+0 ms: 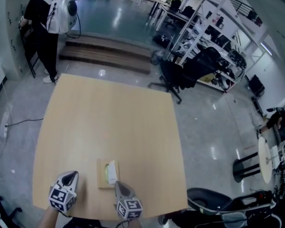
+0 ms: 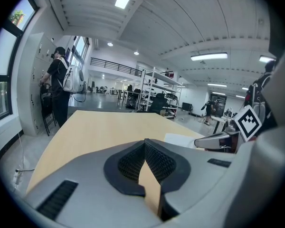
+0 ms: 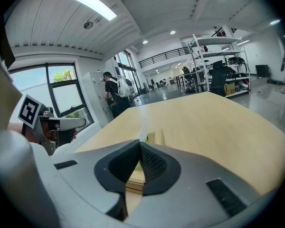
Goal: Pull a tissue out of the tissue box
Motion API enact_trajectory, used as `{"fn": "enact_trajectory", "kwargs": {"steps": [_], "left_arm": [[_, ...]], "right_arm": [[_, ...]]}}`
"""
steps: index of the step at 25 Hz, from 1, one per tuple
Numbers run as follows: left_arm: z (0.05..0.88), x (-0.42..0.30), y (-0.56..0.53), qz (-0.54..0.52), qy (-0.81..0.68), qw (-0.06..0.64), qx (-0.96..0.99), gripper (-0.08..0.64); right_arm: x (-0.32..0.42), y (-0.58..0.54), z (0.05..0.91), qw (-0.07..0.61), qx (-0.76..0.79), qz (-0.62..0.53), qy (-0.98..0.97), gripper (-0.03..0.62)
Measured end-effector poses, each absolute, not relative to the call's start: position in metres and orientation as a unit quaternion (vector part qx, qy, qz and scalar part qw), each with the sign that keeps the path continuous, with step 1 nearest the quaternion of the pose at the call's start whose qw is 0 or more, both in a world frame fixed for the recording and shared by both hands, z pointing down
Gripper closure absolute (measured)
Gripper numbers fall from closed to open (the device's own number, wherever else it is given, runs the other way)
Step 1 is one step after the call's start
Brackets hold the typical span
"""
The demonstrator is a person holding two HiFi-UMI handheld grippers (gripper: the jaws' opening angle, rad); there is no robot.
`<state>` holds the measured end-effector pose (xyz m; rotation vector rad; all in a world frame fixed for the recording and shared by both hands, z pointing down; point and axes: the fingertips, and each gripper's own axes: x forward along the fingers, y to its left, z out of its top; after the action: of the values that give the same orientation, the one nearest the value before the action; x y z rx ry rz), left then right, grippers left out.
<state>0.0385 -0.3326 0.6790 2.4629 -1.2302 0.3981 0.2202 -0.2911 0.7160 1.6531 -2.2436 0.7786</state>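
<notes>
- Two grey grippers: right gripper [image 1: 117,182] jaws pinched on one thin white tissue [image 1: 112,171]; left gripper [image 1: 76,173] jaws closed, empty.
- One flat tan tissue box [image 1: 101,175] on smooth wooden worktop [image 1: 109,122].

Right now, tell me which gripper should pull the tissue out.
Right. The right gripper is at the tissue box, jaws closed at the tissue, seemingly pinching it. The left gripper sits beside the box, shut on nothing.

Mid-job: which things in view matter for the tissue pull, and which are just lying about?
Job: tissue box, tissue, right gripper, left gripper, table.
Lying about: chair, shelves, steps, person.
</notes>
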Motion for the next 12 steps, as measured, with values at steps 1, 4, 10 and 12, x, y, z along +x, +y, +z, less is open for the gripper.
{"fn": "enact_trajectory", "kwargs": {"steps": [1, 4, 10, 12], "left_arm": [[0.678, 0.038, -0.333, 0.139, -0.437, 0.179, 0.870, 0.552], [0.674, 0.035, -0.329, 0.141, -0.442, 0.178, 0.868, 0.552], [0.669, 0.034, -0.332, 0.130, -0.448, 0.169, 0.868, 0.553], [0.666, 0.035, -0.332, 0.126, -0.448, 0.167, 0.869, 0.552]], "right_arm": [[0.220, -0.291, 0.715, 0.121, 0.566, 0.268, -0.770, 0.592], [0.220, -0.289, 0.711, 0.113, 0.567, 0.267, -0.771, 0.592], [0.221, -0.296, 0.700, 0.113, 0.566, 0.253, -0.776, 0.592], [0.222, -0.296, 0.698, 0.112, 0.566, 0.249, -0.778, 0.592]]}}
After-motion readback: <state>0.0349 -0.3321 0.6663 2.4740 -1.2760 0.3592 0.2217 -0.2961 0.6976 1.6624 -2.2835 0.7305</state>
